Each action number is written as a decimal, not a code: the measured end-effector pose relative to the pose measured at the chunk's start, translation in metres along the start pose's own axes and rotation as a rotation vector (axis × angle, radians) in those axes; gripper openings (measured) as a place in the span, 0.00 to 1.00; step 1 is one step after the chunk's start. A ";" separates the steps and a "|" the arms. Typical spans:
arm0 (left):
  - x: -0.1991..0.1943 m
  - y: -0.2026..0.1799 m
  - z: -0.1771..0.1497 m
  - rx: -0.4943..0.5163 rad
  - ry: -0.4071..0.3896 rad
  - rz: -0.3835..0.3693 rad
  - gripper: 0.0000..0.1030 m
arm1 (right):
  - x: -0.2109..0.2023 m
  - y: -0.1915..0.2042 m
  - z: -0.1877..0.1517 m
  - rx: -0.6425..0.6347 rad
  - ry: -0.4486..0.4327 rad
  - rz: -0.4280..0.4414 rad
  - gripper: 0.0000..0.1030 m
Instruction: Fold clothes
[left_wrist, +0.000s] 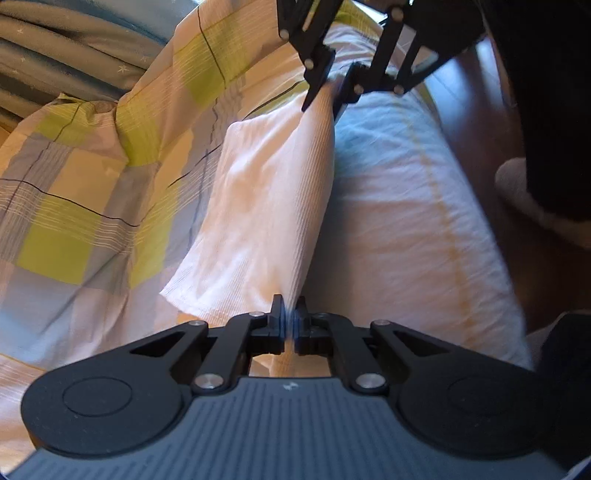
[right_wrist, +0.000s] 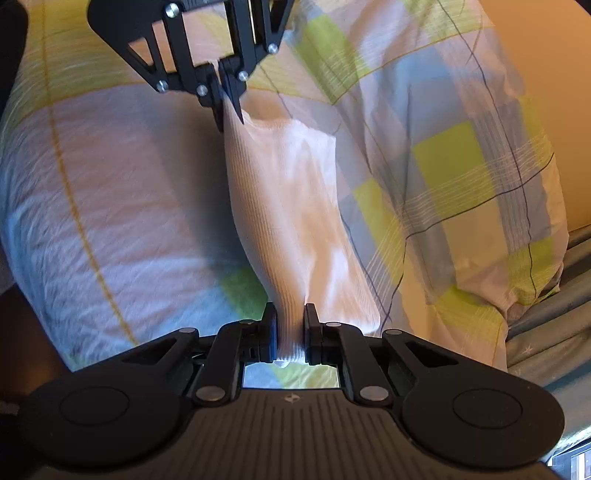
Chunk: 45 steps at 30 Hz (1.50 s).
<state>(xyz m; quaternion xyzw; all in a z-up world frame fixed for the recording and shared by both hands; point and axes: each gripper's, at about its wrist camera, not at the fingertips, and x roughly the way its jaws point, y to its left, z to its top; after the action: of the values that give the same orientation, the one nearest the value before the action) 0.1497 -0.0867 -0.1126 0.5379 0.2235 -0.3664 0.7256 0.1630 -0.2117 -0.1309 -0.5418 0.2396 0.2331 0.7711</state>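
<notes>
Two hand-held grippers, matte black plastic throughout. Left gripper (left_wrist: 290, 308): ribbed dark grey housing along the near edge, small pale logo at centre, round black caps with a recessed disc on left and right. Linkage bars with triangular cut-outs, joined by silver round-headed screws. Fingers (left_wrist: 277, 306) short, flat, black. Right gripper (right_wrist: 290, 317): same build, same ribbed housing, logo, round caps, silver screws. From the far side, each shows as open black frame with silver screws, tapering to pointed fingertips (right_wrist: 236, 107). No cables visible. Dark garment (left_wrist: 546, 110) at far right of left view, blurred.
</notes>
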 end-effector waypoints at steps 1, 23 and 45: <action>-0.004 -0.008 0.007 -0.019 0.005 -0.023 0.04 | -0.003 0.006 -0.005 -0.022 0.017 0.021 0.10; 0.047 0.135 -0.045 -0.951 -0.057 -0.105 0.37 | -0.014 -0.064 -0.029 0.640 -0.034 0.132 0.31; 0.016 0.163 -0.048 -1.231 -0.103 -0.229 0.07 | 0.006 -0.054 -0.032 0.826 -0.084 0.142 0.31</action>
<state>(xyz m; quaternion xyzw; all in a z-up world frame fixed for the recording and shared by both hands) 0.2892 -0.0213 -0.0393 -0.0240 0.4143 -0.2714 0.8684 0.1977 -0.2582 -0.1049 -0.1592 0.3179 0.1918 0.9148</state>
